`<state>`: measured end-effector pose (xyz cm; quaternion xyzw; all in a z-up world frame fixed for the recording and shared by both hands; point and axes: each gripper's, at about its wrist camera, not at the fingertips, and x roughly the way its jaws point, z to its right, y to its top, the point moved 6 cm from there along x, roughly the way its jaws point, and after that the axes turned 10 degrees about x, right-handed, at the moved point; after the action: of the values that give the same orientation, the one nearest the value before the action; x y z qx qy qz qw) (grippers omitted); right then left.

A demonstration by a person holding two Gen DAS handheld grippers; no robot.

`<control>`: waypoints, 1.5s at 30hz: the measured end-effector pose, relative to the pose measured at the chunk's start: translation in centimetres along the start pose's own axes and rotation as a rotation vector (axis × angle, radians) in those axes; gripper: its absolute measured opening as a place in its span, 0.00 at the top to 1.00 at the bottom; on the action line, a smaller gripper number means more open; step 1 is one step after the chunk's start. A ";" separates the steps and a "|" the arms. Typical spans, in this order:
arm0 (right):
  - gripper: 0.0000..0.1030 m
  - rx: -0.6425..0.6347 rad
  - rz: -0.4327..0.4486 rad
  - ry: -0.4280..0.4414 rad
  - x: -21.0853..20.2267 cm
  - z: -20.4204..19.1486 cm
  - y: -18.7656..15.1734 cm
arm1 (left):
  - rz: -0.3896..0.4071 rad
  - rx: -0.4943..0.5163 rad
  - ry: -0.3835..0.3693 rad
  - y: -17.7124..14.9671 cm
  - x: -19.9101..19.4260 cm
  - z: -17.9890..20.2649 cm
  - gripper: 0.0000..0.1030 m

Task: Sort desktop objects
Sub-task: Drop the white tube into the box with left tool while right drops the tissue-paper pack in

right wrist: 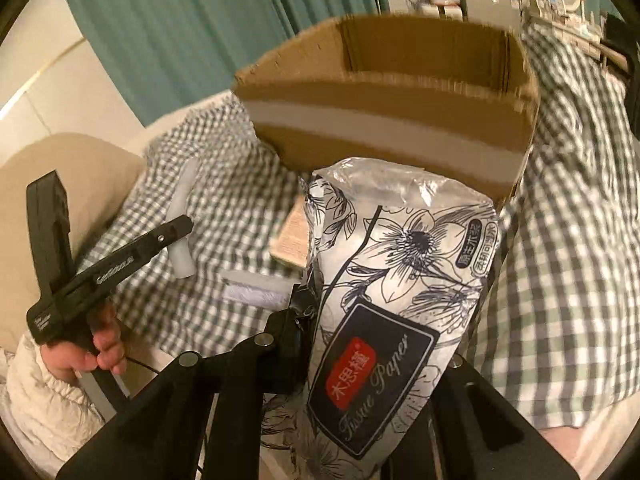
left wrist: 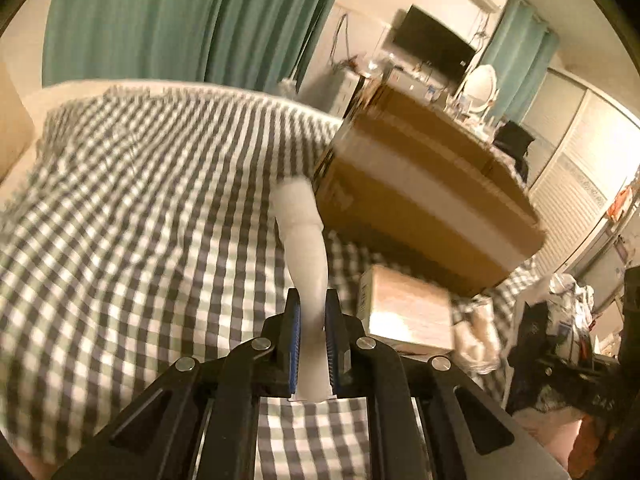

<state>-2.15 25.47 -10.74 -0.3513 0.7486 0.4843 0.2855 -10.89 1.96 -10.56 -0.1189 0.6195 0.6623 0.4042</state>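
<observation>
Above the checked bedspread (left wrist: 140, 200), the left gripper (left wrist: 313, 312) pinches a white tube (left wrist: 306, 248); the right gripper (right wrist: 360, 320) clamps a tissue-paper pack (right wrist: 400, 280) just before the open cardboard box (right wrist: 384, 120).

A home bedroom is showing here — a bed (left wrist: 140, 200) is lying under a grey-and-white checked cover, with green curtains (left wrist: 160, 20) hanging behind it. Beyond, a dark screen (left wrist: 432, 46) is sitting on the wall above a cluttered dresser with an oval mirror (left wrist: 482, 84) — and pale sliding wardrobe doors (left wrist: 580, 160) are lining the far side.
</observation>
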 end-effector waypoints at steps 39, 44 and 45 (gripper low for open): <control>0.35 0.103 0.370 -0.021 -1.7 2.9 24.3 | 0.043 0.231 0.065 13.7 5.5 8.9 0.21; 0.34 0.056 0.371 -0.003 -4.5 1.3 22.3 | 0.045 0.268 0.102 10.9 2.6 8.1 0.20; 0.33 0.038 0.365 -0.004 -4.9 1.0 21.3 | 0.046 0.277 0.105 10.6 2.3 8.1 0.20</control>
<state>-16.31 33.68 3.82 -0.2032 0.8084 0.5145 0.2013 -16.81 11.27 -2.72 -0.0821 0.7279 0.5724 0.3685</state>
